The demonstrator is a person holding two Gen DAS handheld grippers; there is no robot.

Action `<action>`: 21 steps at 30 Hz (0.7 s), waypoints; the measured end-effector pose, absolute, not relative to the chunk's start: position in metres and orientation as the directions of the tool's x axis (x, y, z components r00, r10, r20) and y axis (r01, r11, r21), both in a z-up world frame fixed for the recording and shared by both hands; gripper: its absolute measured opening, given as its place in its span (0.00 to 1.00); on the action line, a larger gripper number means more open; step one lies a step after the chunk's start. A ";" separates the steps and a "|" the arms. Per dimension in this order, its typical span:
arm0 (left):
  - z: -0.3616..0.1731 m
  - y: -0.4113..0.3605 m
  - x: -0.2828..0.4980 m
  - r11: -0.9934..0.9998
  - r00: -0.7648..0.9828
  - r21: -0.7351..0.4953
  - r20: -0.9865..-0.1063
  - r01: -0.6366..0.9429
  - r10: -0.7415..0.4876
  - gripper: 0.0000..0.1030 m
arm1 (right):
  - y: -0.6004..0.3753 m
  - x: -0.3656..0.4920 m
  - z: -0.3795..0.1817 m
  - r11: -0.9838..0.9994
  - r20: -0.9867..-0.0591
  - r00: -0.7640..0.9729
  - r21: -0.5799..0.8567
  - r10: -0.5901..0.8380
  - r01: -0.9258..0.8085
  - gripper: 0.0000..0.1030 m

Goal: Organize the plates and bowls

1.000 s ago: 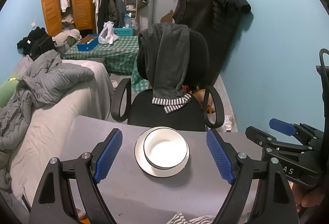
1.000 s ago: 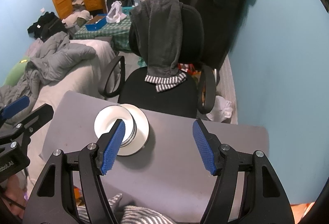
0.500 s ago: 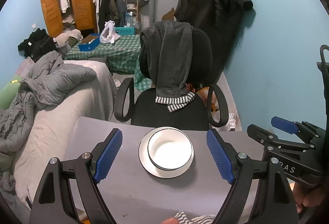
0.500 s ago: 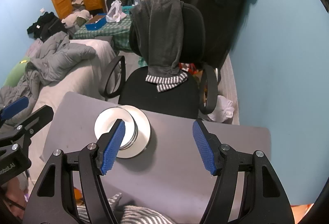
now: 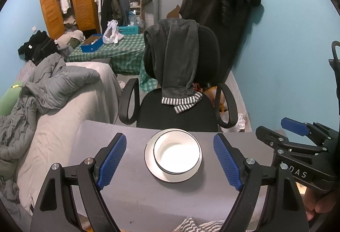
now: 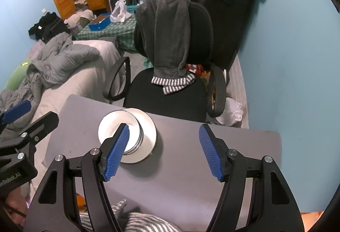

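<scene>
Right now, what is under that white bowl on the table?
A white plate lies under the bowl; its rim shows all around. The plate's middle is covered.

I count one round white plate (image 5: 173, 177) on my grey table (image 5: 131, 195), and on it what looks like two stacked white bowls with dark rims (image 5: 177, 154). One black office chair (image 5: 177, 113) stands behind, one dark grey garment (image 5: 173, 57) draped over it.
</scene>
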State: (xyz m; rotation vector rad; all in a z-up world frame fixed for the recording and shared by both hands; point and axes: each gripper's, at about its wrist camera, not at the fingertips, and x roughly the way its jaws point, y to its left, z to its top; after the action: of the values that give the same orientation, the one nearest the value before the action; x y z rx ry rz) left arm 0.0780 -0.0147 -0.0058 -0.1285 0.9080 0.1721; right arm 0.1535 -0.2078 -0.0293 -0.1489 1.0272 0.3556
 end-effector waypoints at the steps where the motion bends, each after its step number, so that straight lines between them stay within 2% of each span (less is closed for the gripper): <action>1: -0.006 -0.014 0.079 0.978 0.602 -0.038 -0.793 -0.203 0.094 0.83 | -0.208 0.153 -0.029 0.933 -0.857 0.466 0.046 0.221 -0.357 0.65; 21: -0.004 -0.008 0.070 0.977 0.600 -0.039 -0.794 -0.209 0.097 0.83 | -0.205 0.150 -0.033 0.932 -0.858 0.464 0.045 0.221 -0.361 0.65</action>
State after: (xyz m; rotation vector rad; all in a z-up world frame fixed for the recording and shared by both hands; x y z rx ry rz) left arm 0.0697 -0.0082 -0.0041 -0.1328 0.9106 0.1778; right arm 0.1499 -0.2045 -0.0327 -0.1504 1.0287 0.3590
